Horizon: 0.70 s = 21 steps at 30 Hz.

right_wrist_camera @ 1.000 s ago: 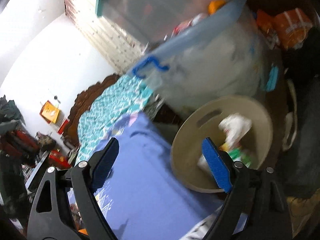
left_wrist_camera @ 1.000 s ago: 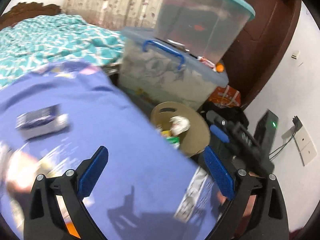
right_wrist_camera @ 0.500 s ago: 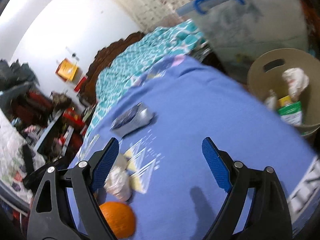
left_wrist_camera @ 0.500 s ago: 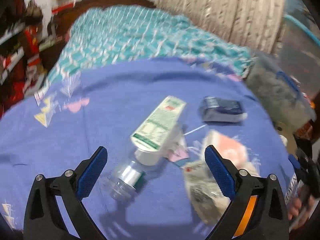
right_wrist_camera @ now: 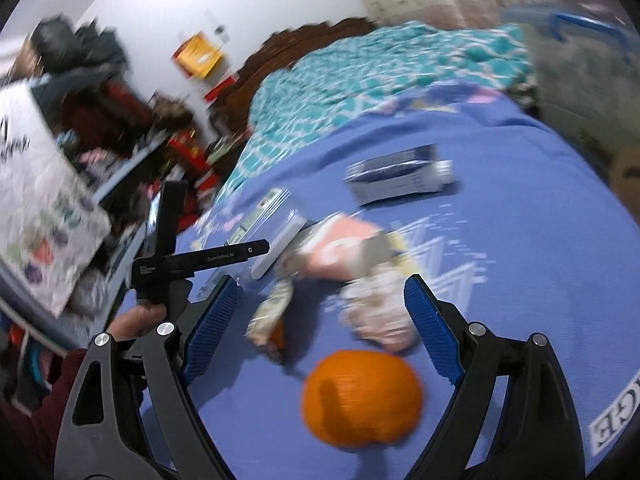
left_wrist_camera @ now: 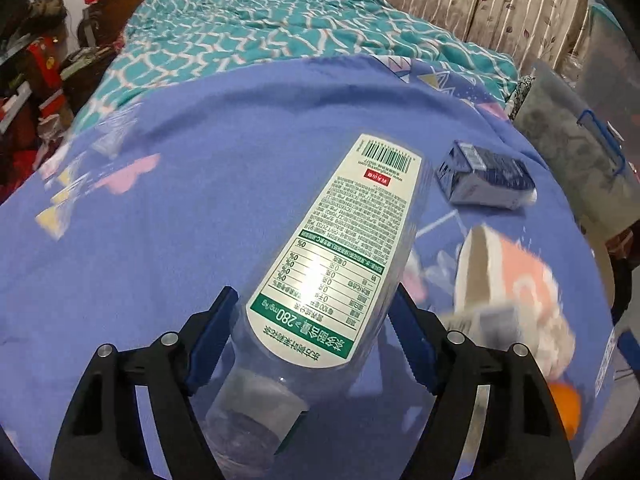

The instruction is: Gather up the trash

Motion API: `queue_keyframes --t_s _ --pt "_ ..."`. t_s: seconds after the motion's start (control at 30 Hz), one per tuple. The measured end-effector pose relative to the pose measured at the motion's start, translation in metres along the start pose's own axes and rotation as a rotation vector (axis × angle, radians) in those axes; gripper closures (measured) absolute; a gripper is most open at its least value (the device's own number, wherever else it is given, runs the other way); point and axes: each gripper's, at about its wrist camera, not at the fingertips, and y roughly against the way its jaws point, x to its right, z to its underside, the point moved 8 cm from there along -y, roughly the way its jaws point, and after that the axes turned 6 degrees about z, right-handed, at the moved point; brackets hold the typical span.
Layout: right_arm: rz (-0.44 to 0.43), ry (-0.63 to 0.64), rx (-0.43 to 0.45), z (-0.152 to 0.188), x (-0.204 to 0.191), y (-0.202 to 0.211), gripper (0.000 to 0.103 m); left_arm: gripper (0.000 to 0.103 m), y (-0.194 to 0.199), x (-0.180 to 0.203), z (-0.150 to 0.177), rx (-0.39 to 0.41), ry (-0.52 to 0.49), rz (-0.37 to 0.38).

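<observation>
Closing my left gripper [left_wrist_camera: 314, 330] around a clear plastic bottle [left_wrist_camera: 340, 256], I have its shoulder and the lower end of its white-and-green label sitting right between my two blue pads; whether they already press its sides or stand just clear of them I cannot tell. The bottle lies on its side on the purple sheet [left_wrist_camera: 180, 220], neck and cap end toward me, label up, its far end pointing at the teal patterned blanket [left_wrist_camera: 256, 28]. Off to its right lies a small dark blue carton [left_wrist_camera: 486, 178], flat on the sheet and well apart from the bottle. Nearer, just beside my right pad, is a blurred pink-and-white wrapper [left_wrist_camera: 516, 292], with a bit of orange showing below it. My right gripper [right_wrist_camera: 320, 330] hangs wide open over the same sheet, gripping nothing; an orange [right_wrist_camera: 362, 398] sits between its fingers, close to the camera, touching neither pad. Beyond it lies crumpled paper trash [right_wrist_camera: 372, 304] against the pink wrapper, and further back the blue carton. On the left of that view I can see my left hand [right_wrist_camera: 136, 322] on the other tool's handle.
</observation>
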Motion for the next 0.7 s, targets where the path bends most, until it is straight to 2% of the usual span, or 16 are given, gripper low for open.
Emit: queue_keyframes --t_s 0.2,0.3,0.4,0.43,0.47,0.5,0.57,0.7 --pt "0.022 0.121 -0.133 0.023 -0.052 -0.049 0.018 0.031 0.056 -0.034 0.060 0.053 0.035 0.008" --pt "0.060 0.184 -0.198 0.039 -0.069 -0.071 0.018 0.031 0.083 -0.054 0.100 0.083 0.077 -0.024" --pt "0.113 0.251 -0.250 0.056 -0.080 -0.091 0.020 0.031 0.101 -0.070 0.123 0.116 0.111 -0.052" --pt "0.122 0.261 -0.263 0.062 -0.082 -0.097 0.025 0.031 0.109 -0.077 0.133 0.130 0.128 -0.071" --pt "0.122 0.269 -0.273 0.066 -0.084 -0.099 0.048 0.031 0.114 -0.080 0.138 0.137 0.138 -0.077" --pt "0.118 0.284 -0.293 0.073 -0.086 -0.103 0.078 0.031 0.120 -0.084 0.144 0.145 0.151 -0.082" --pt "0.087 0.290 -0.326 0.084 -0.095 -0.104 0.080 0.031 0.128 -0.091 0.153 0.156 0.162 -0.099" --pt "0.005 0.372 -0.315 0.107 -0.130 -0.088 0.083 0.031 0.139 -0.100 0.169 0.172 0.171 -0.126"
